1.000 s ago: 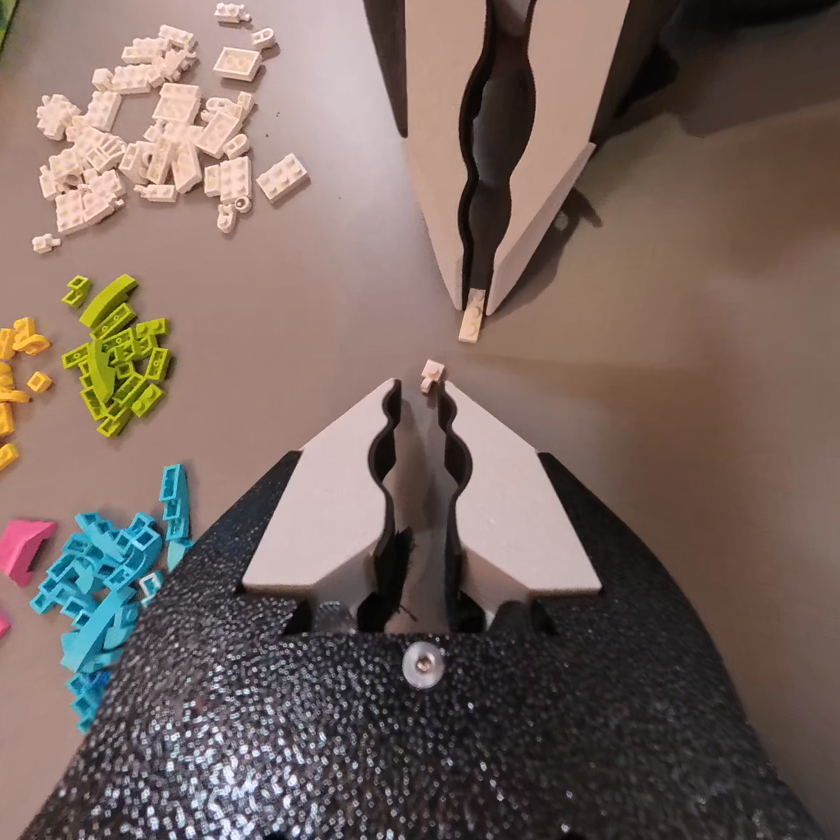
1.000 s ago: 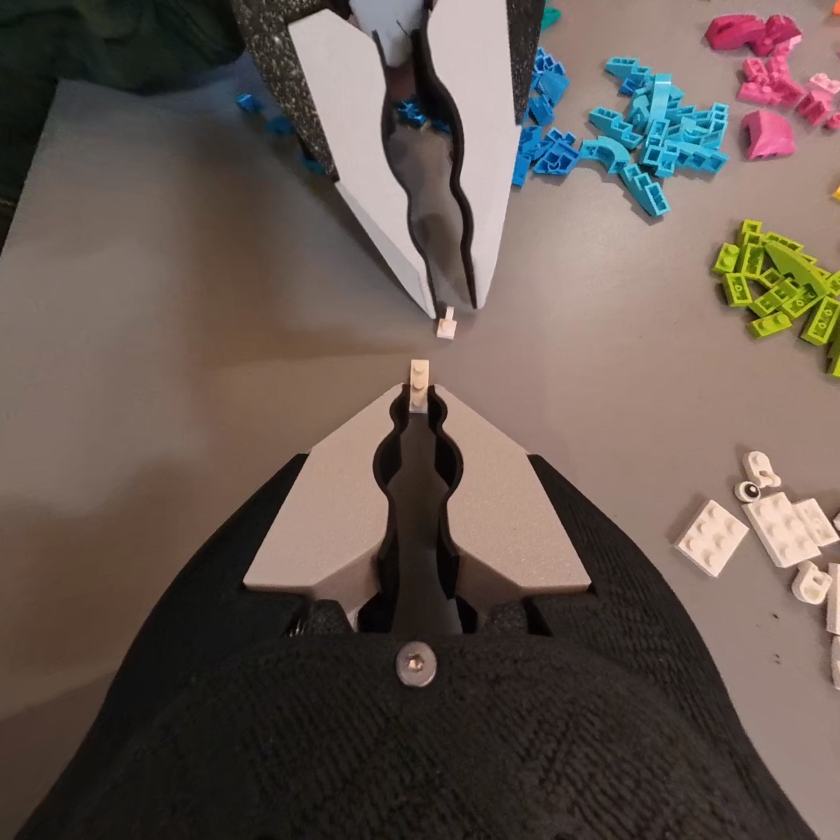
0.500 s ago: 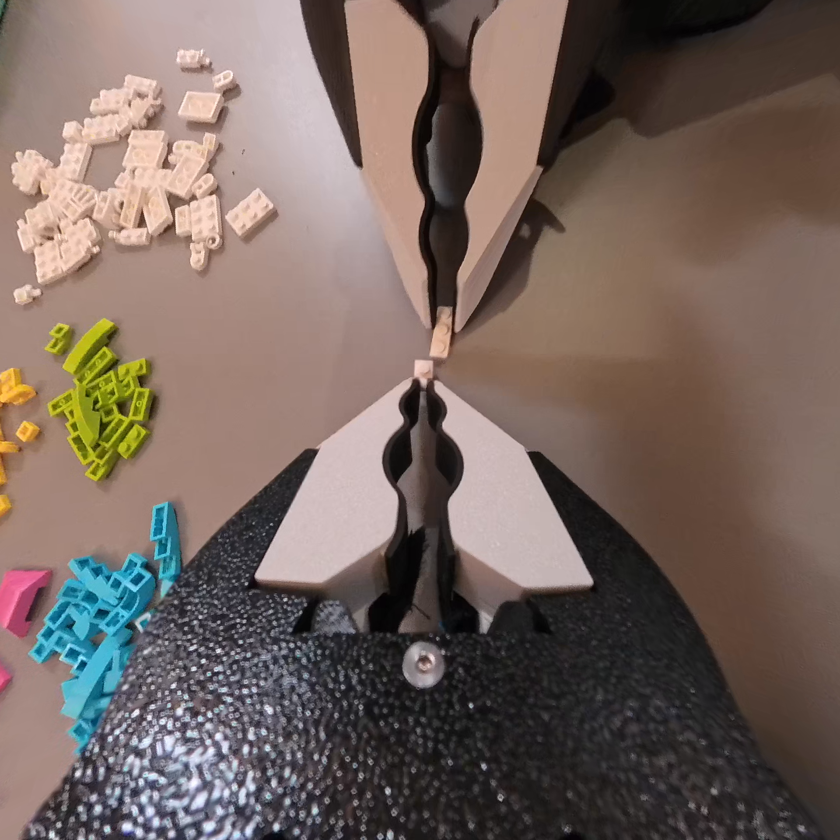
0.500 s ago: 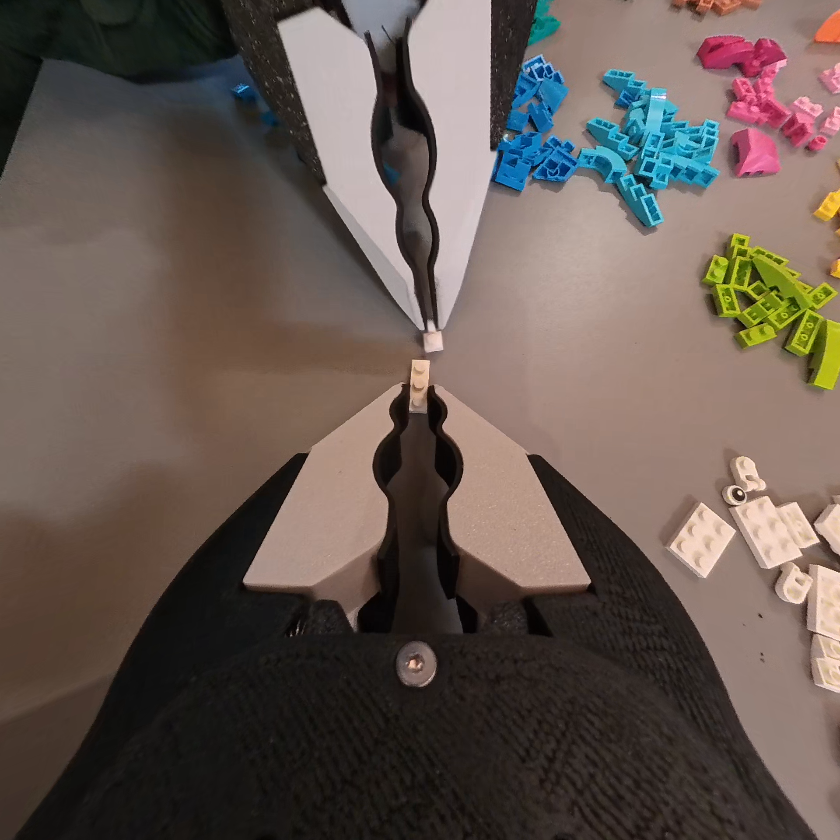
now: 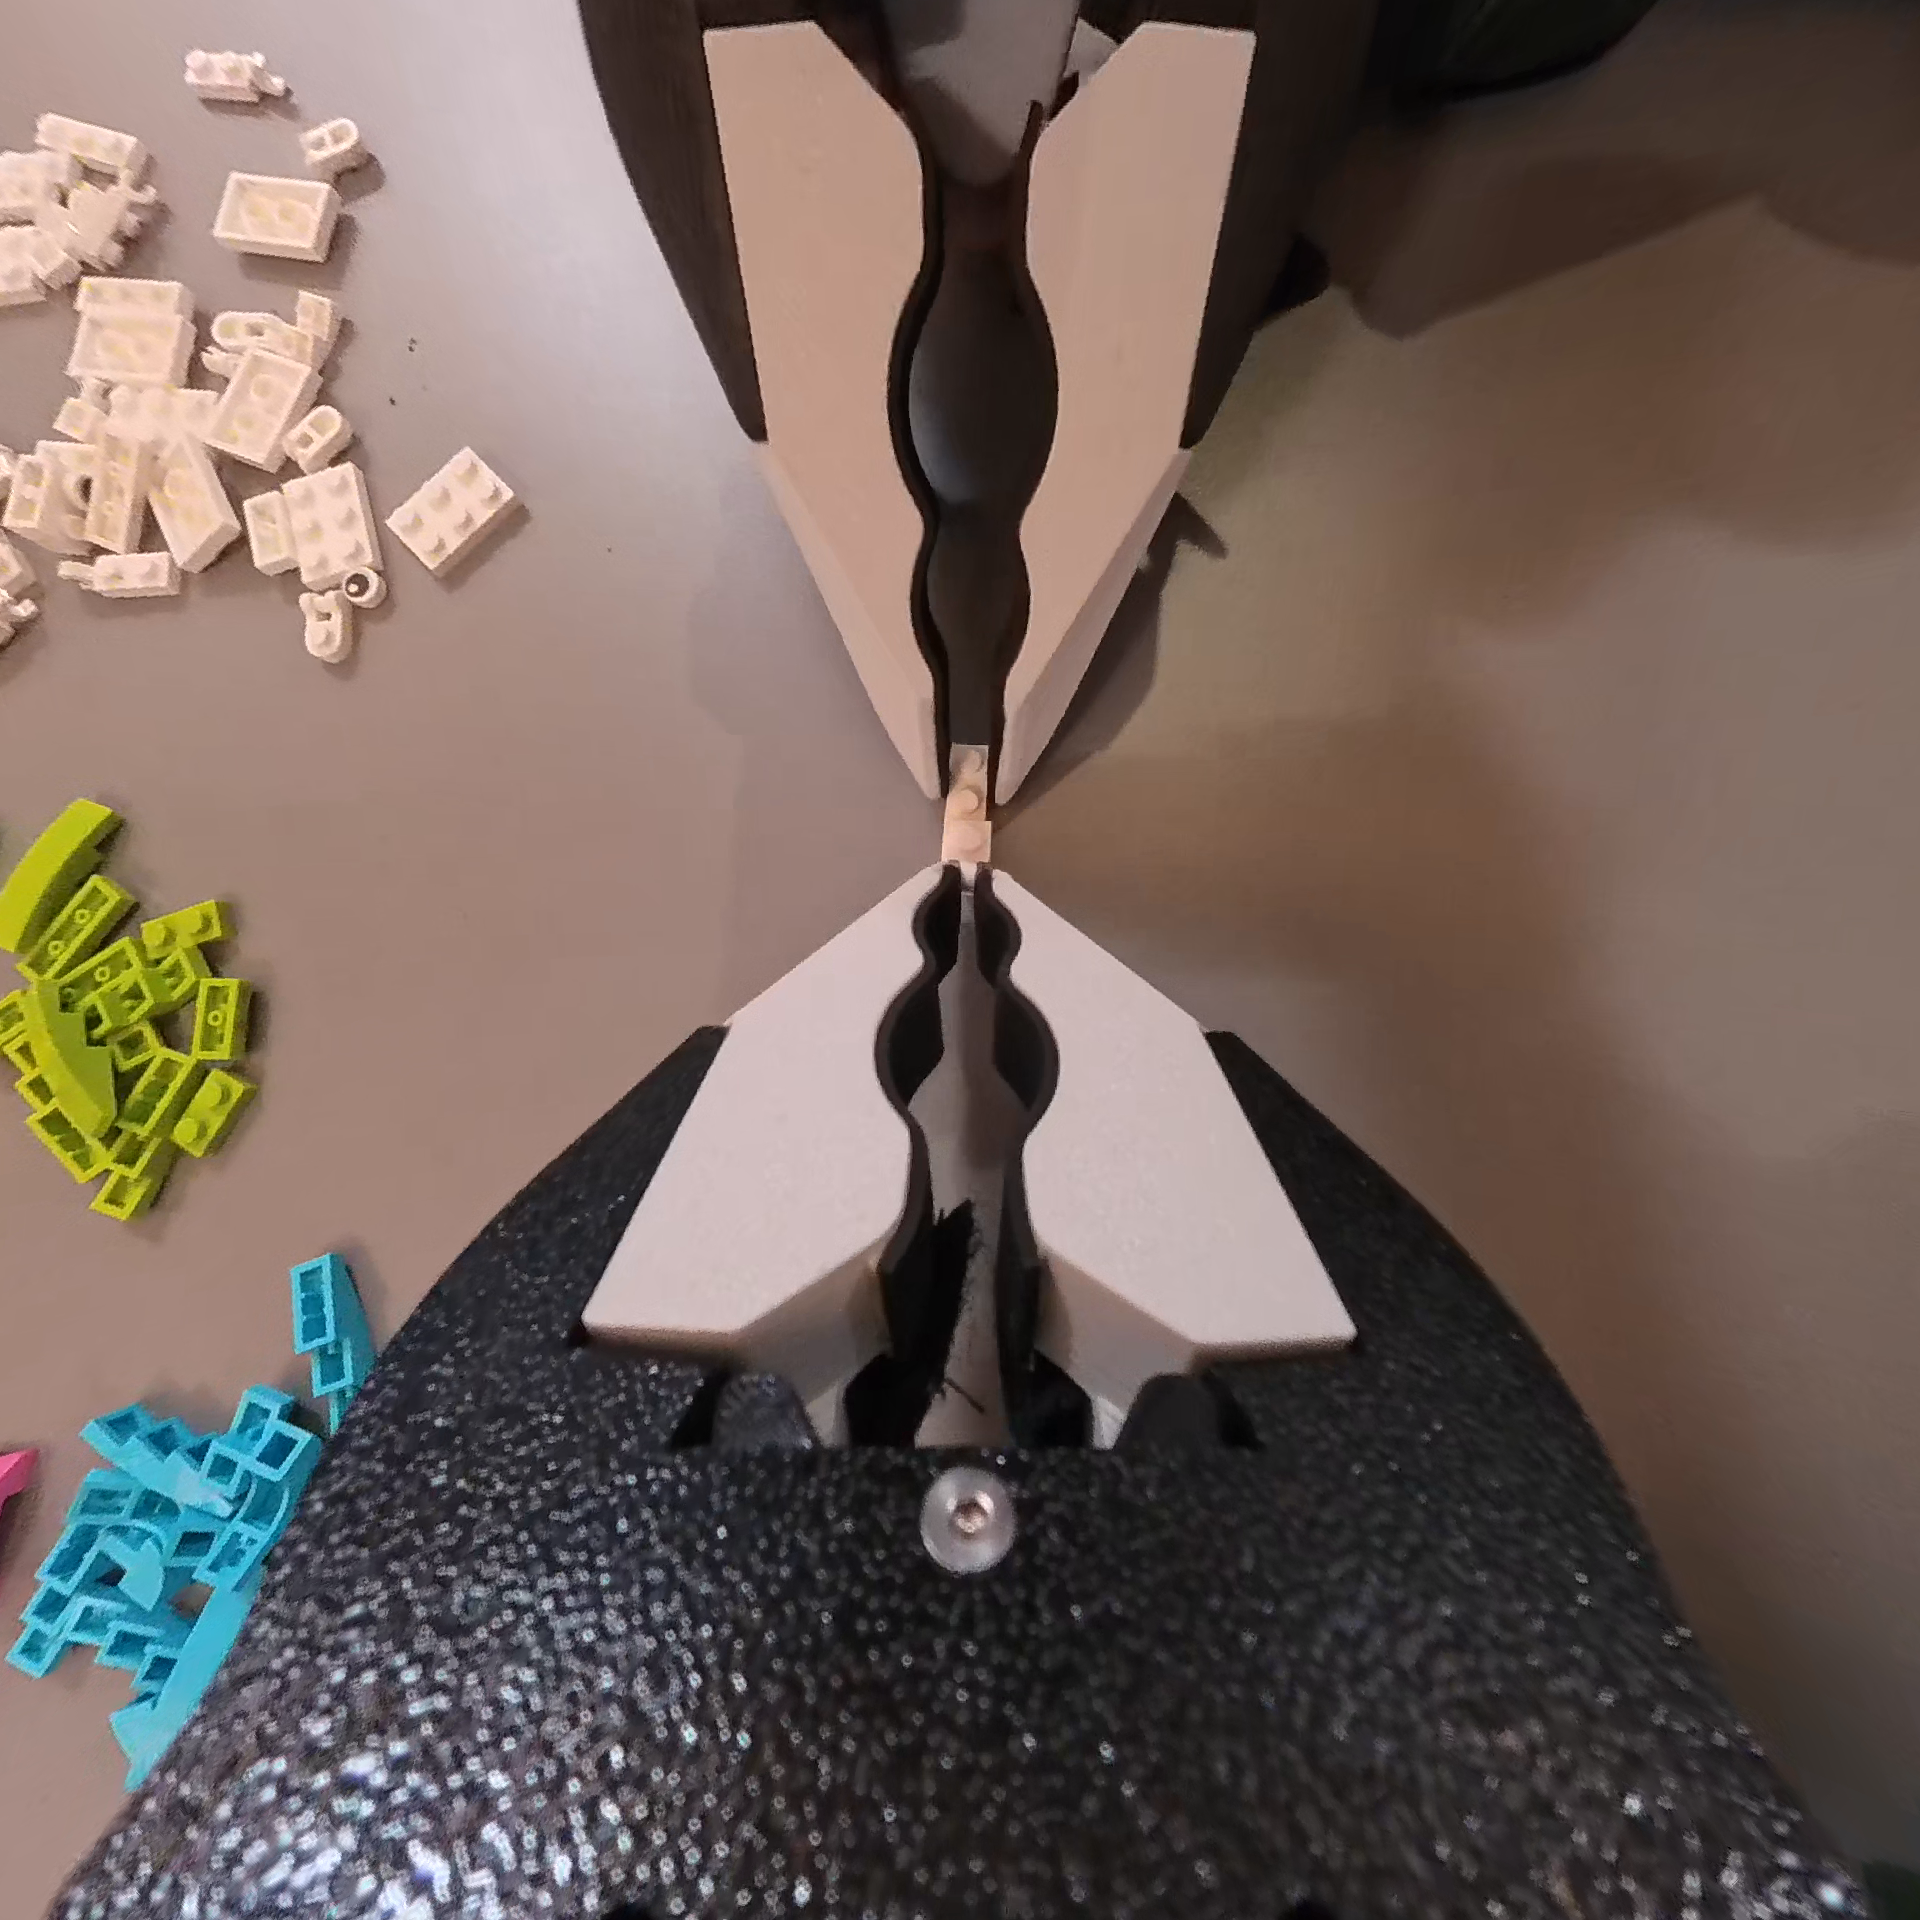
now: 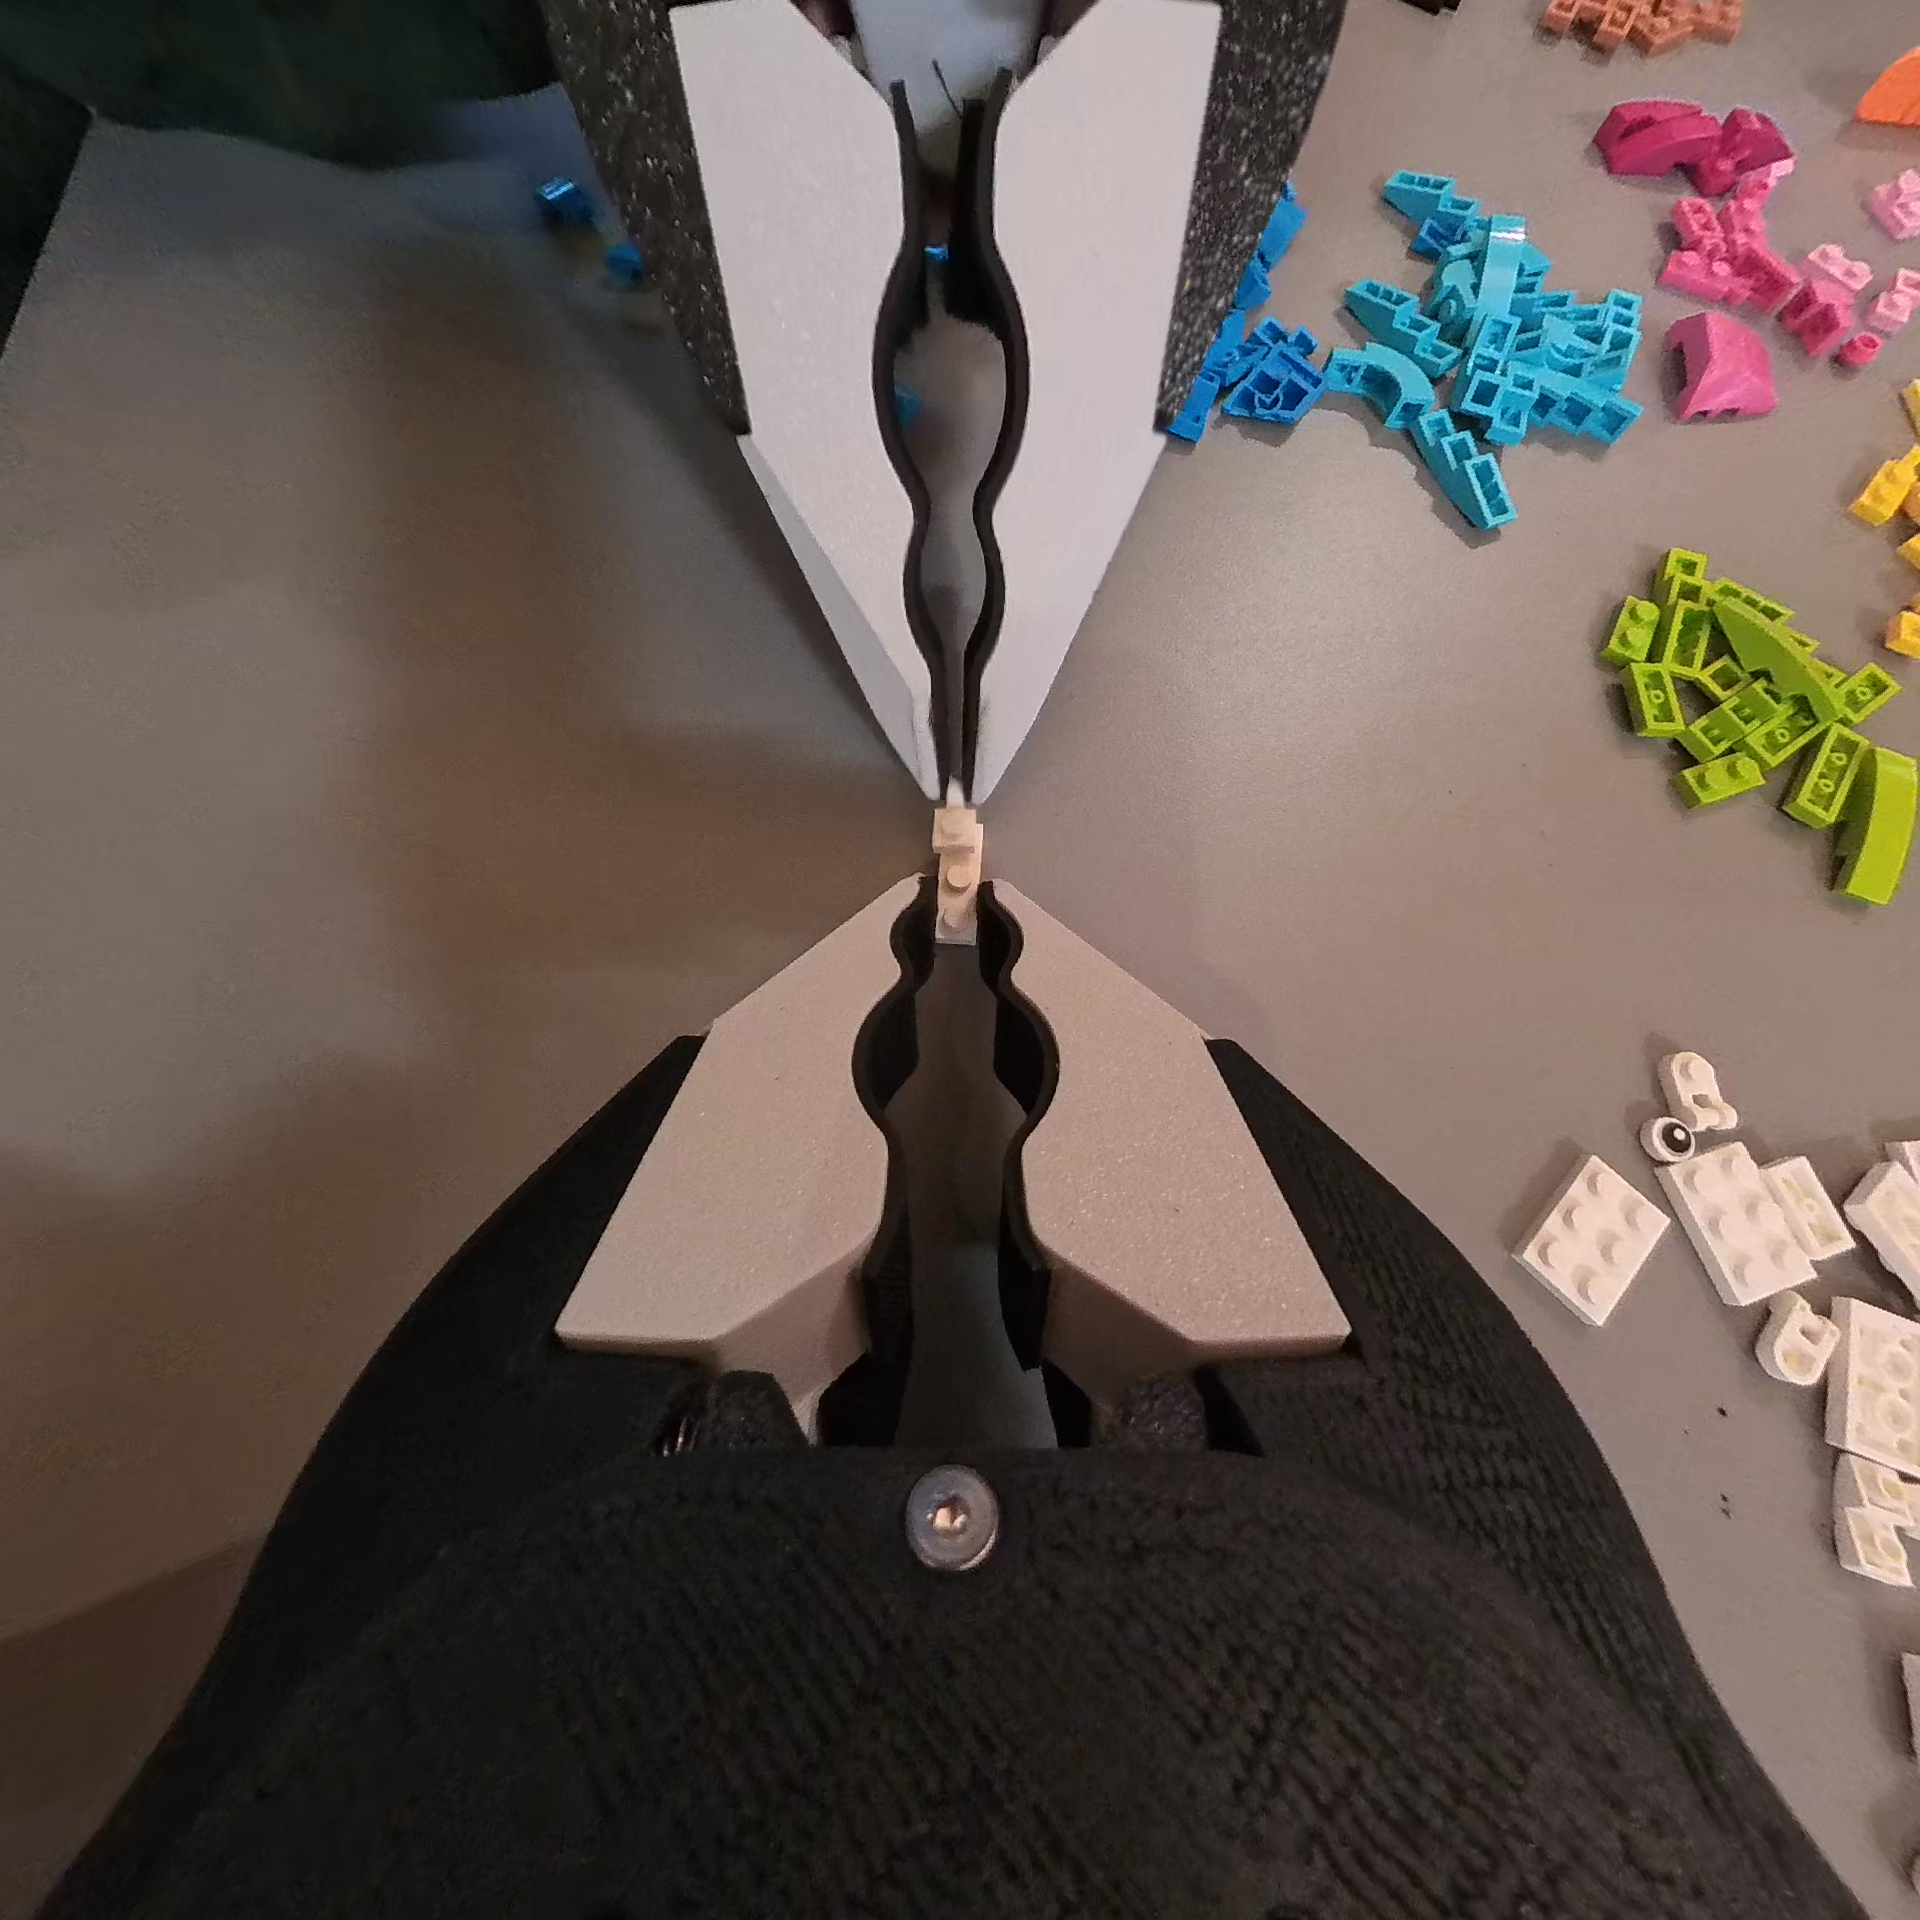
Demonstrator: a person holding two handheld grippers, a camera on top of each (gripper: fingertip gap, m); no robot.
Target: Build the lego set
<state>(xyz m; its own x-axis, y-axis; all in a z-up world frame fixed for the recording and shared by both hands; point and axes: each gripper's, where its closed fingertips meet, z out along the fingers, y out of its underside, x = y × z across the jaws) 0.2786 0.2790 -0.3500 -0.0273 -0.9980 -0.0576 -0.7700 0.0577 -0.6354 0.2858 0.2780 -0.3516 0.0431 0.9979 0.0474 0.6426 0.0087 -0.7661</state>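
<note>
Honestly it's barely started: the left gripper [image 5: 966,878] pinches a tiny white piece [image 6: 954,828], the right gripper [image 6: 954,894] pinches a small white plate [image 6: 956,902], both touching tip to tip above the tabletop [image 5: 1455,935], with the sorted brick piles [image 6: 1496,343] untouched.

The white pile [image 5: 156,416] runs off the left edge, and the glittery body hides part of the turquoise pile [image 5: 177,1507].

grey table [image 5: 1455,935]. white bricks [image 5: 187,416], lime bricks [image 5: 114,1039], turquoise bricks [image 5: 166,1507], magenta bricks [image 6: 1714,281], yellow bricks [image 6: 1896,488]. left gripper [image 5: 968,878] speckled black with pale grey fingers [image 5: 831,1091]; right gripper [image 6: 954,883] plain black.
</note>
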